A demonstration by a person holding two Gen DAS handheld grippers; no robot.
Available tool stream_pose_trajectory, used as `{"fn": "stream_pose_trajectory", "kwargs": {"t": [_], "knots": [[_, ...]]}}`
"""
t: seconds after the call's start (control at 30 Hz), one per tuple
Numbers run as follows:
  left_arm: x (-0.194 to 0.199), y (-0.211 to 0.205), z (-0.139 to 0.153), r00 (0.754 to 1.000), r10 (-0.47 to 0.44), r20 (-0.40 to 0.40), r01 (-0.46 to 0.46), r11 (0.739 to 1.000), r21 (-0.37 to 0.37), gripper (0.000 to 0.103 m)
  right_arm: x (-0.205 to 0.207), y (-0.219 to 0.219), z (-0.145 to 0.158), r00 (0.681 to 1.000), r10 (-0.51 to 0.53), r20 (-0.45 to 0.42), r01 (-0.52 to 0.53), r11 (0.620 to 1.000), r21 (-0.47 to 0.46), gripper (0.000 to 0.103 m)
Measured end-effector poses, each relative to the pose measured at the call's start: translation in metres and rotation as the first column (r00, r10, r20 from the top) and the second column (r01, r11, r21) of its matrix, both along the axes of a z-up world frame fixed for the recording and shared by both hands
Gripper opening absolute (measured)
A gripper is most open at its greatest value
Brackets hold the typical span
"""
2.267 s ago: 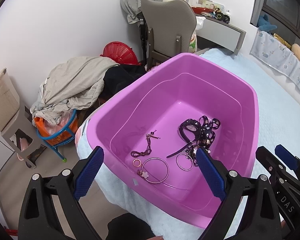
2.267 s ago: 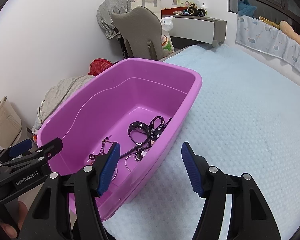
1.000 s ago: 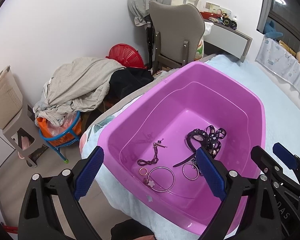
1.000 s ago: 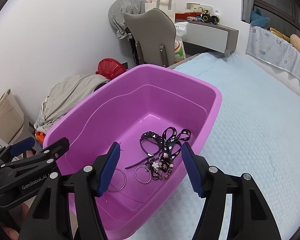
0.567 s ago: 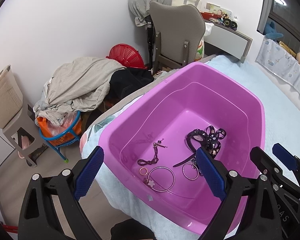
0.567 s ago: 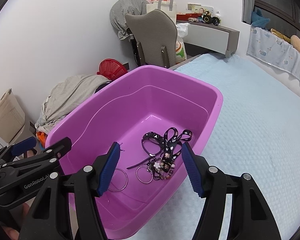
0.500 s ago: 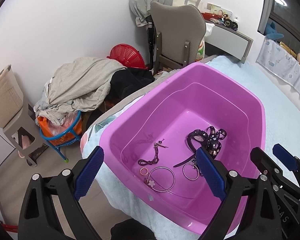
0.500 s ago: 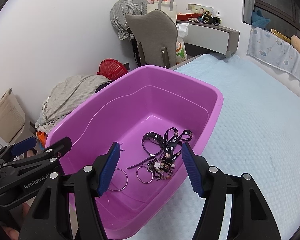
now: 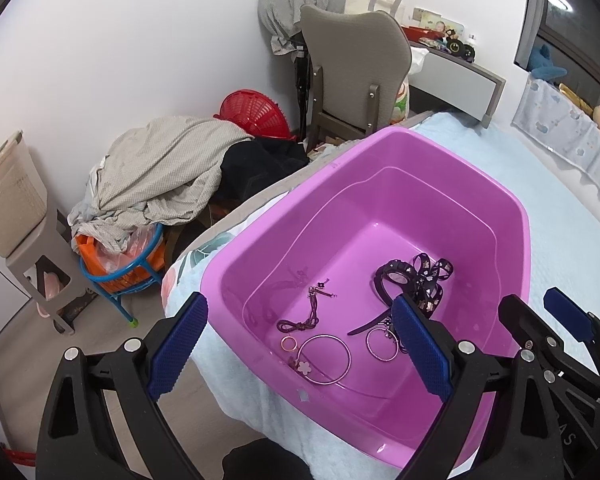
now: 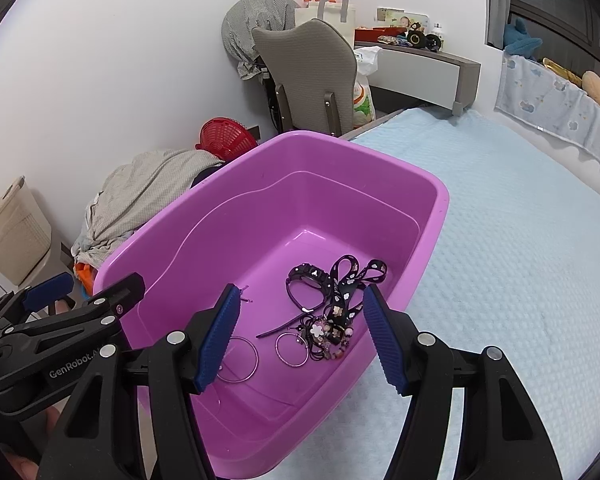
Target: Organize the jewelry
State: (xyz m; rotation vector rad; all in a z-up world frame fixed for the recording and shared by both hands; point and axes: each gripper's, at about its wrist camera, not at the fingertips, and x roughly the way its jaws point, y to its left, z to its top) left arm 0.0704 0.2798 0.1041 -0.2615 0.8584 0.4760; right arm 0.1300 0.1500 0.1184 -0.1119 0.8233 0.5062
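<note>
Both hands have drawn back slightly from the purple tub [image 9: 516,216]. Left gripper [image 9: 300,340] and right gripper [image 10: 300,328]: jaws spread, empty. Jewelry [image 10: 324,320] lies on the tub floor, ungrasped.

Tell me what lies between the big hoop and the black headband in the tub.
A smaller hoop lies between the big hoop and the headband, on the tub floor. The left wrist view shows it best.
</note>
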Motion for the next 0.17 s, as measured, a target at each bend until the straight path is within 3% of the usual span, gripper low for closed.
{"fn": "stream_pose_trajectory", "kwargs": {"t": [0.17], "knots": [[-0.0009,-0.001,-0.0008,1.0,0.001,0.0,-0.001,1.0,-0.002,0.092,-0.0021,-0.0002,0.0,1.0,0.001,0.002,-0.001,1.0,0.006,0.061]]}}
